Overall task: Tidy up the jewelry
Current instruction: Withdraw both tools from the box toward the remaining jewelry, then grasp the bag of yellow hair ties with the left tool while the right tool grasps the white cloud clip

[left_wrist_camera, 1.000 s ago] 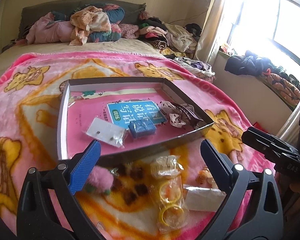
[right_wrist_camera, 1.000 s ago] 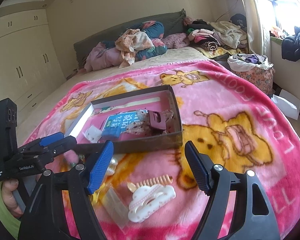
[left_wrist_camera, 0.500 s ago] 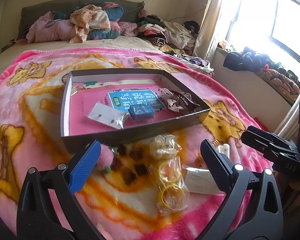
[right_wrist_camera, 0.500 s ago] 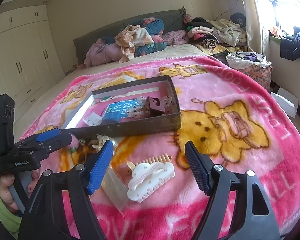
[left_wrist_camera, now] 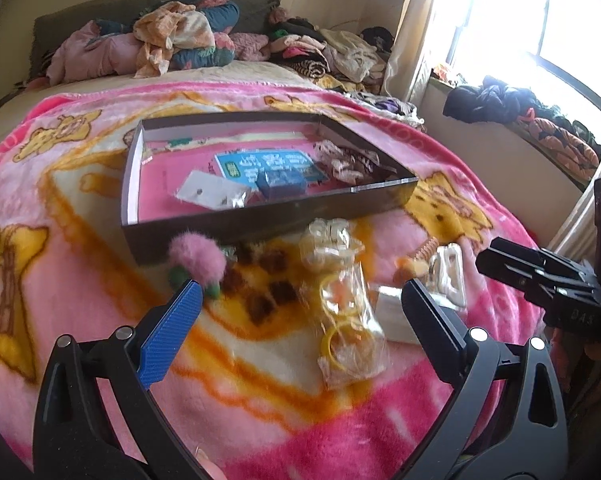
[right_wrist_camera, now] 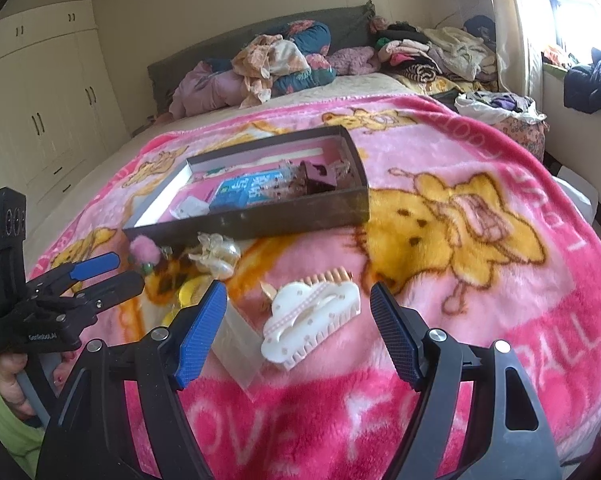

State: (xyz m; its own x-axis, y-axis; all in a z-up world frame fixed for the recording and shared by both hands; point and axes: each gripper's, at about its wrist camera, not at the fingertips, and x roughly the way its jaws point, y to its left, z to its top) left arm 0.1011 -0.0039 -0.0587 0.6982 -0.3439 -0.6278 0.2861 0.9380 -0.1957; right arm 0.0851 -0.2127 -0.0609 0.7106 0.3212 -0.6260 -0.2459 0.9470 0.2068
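A shallow dark box lies on the pink blanket, holding a blue card, a small blue case, a bagged earring card and hair accessories. In front of it lie a pink pompom, a clear bag of yellow rings, a clear bag of pale pieces, a flat clear packet and a white cloud hair clip. My left gripper is open above the ring bag. My right gripper is open, the cloud clip lying between its fingers, untouched.
Piles of clothes cover the head of the bed. Wardrobes stand on the left, and a window sill with dark clothes on the right. A hand in a green sleeve holds the left gripper. A small comb clip lies behind the cloud clip.
Both grippers have sunk toward the blanket and drawn back a little from the box. The loose items in front of the box now show fully. Both jaws stay as wide as before.
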